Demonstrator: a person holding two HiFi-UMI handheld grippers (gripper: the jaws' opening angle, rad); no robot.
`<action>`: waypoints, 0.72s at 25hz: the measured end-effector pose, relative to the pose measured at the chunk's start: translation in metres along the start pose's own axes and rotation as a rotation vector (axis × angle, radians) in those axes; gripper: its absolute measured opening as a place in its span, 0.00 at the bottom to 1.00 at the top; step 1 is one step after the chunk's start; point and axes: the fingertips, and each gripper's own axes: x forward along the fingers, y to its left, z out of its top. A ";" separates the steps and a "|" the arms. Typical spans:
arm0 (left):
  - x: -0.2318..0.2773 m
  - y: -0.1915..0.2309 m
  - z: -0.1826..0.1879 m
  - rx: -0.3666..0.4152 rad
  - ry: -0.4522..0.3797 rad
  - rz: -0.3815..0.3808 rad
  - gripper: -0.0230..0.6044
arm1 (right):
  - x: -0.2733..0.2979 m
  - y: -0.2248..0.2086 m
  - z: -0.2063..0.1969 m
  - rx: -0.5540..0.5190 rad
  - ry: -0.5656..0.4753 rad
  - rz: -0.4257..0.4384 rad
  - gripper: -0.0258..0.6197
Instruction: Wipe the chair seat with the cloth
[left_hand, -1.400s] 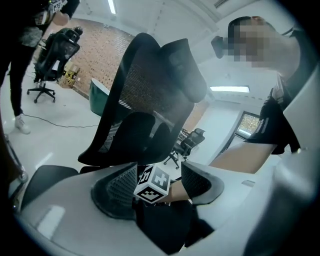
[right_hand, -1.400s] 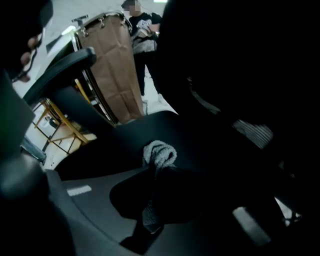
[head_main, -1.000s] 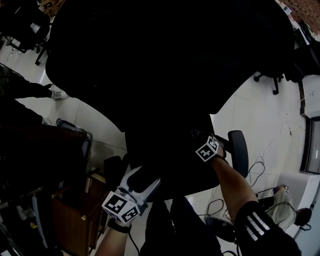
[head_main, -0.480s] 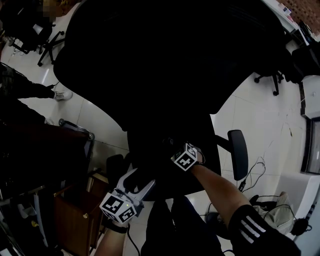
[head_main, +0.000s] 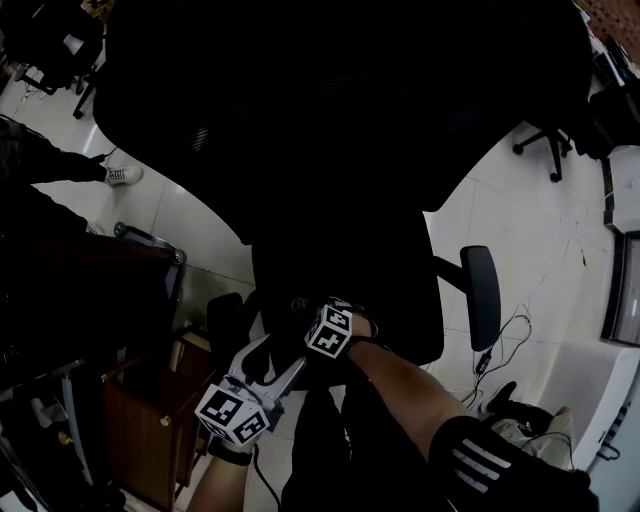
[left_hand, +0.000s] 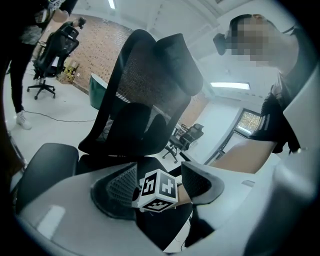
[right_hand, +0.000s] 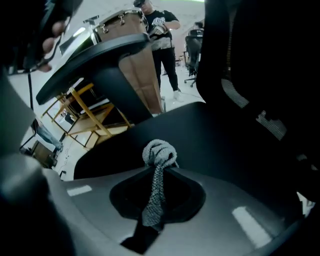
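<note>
Right tongs (right_hand: 159, 171) pinch a cloth (right_hand: 159, 151) the head view loses in darkness

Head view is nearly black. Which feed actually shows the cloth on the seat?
Head view: chair seat underexposed, a black mass without detail. Right gripper view: better lit, cloth sharp, pinched in the jaws against the dark seat. Left gripper view: bright, edges fisheye-curved, no cloth visible.

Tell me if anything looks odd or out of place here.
Only the cloth: the right gripper pinches it as a twisted strip with a knotted ball at its tip, not spread flat, over the chair seat. That gives little wiping surface. Nothing looks spilled or damaged.
</note>
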 end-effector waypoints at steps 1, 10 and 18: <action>0.001 -0.003 -0.002 -0.003 0.000 -0.005 0.51 | -0.004 -0.007 -0.014 0.001 0.022 -0.015 0.09; 0.012 -0.036 0.000 0.004 -0.004 -0.066 0.51 | -0.096 -0.111 -0.174 0.155 0.200 -0.214 0.09; 0.007 -0.031 -0.014 -0.003 0.015 -0.042 0.51 | -0.126 -0.123 -0.170 0.218 0.156 -0.272 0.09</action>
